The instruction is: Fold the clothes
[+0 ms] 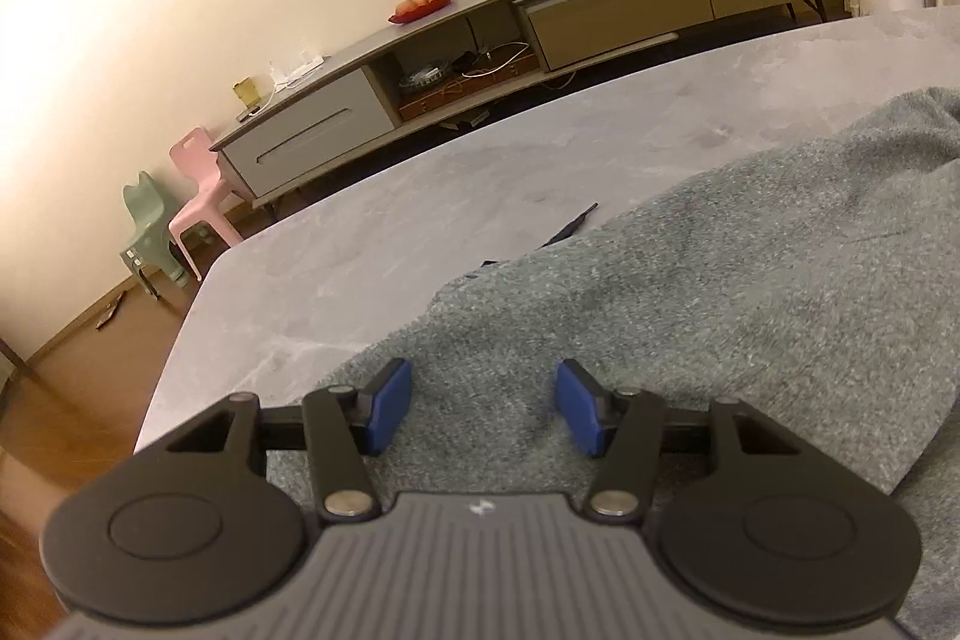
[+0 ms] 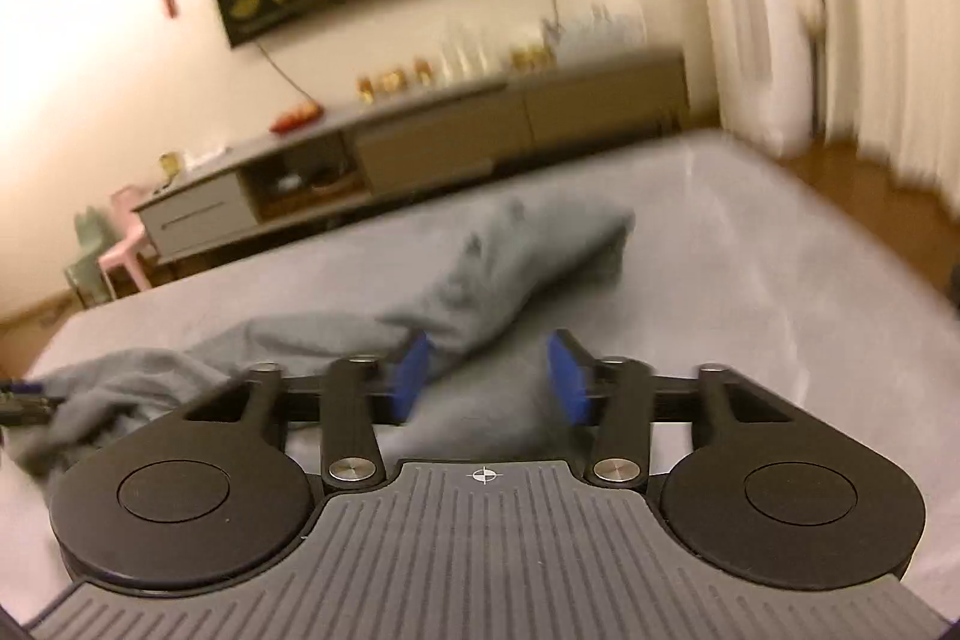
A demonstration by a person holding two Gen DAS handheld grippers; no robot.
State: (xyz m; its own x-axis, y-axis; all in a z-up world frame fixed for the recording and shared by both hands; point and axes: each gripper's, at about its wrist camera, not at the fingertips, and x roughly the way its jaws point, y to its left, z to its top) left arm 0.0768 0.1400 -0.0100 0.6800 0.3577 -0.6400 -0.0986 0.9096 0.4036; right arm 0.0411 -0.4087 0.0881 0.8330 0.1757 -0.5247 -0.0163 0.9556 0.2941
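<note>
Left wrist view: the left tongs (image 1: 483,409) hang parted over a grey fleece garment (image 1: 720,280) spread on the pale marbled tabletop (image 1: 360,244), blue pads (image 1: 393,403) clear of the cloth and gripping nothing, likely poised to pinch the near hem for a fold. A dark drawstring (image 1: 573,225) pokes out from the garment's far edge. The tabletop's rounded corner falls away to wooden floor on the left, with bare surface beyond the cloth for laying a fold. In the blurred right wrist view, the right tongs (image 2: 491,379) are likewise released, fabric lying beneath the gap but not clamped. The garment (image 2: 480,274) runs away from them in a rumpled band, still unfolded, with open tabletop (image 2: 750,244) to its right before the edge.
</note>
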